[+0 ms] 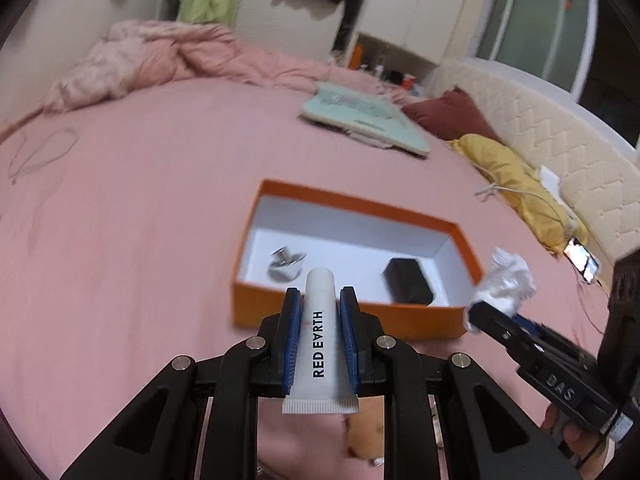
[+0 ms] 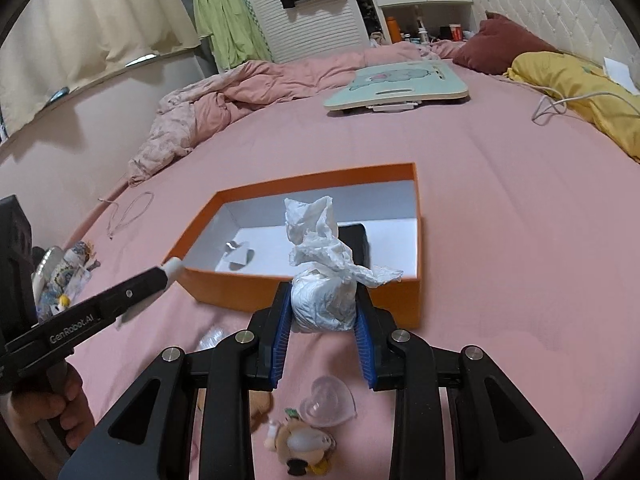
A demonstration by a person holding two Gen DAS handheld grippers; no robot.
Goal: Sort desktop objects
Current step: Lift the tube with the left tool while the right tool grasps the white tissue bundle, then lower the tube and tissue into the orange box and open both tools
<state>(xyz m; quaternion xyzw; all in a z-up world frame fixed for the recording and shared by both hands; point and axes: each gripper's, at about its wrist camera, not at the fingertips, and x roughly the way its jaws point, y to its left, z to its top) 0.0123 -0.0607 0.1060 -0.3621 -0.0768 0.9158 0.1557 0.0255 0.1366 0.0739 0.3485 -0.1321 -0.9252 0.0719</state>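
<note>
Left wrist view: left gripper [image 1: 320,300] clamps the light, squashy white tube [image 1: 320,340] mid-body; right gripper [image 2: 323,308] pinches soft crumpled tissue [image 2: 320,272].

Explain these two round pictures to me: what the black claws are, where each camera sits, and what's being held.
No robot here: a person holds a hand tool with two jaws in each hand, a camera riding on each. The left gripper clamps a white tube; the right gripper clamps a wad of white tissue. Each view shows the other tool at its edge. Ahead, on a pink bed, sits an orange box holding a black object and a small metal piece. Trinkets lie nearby.
</note>
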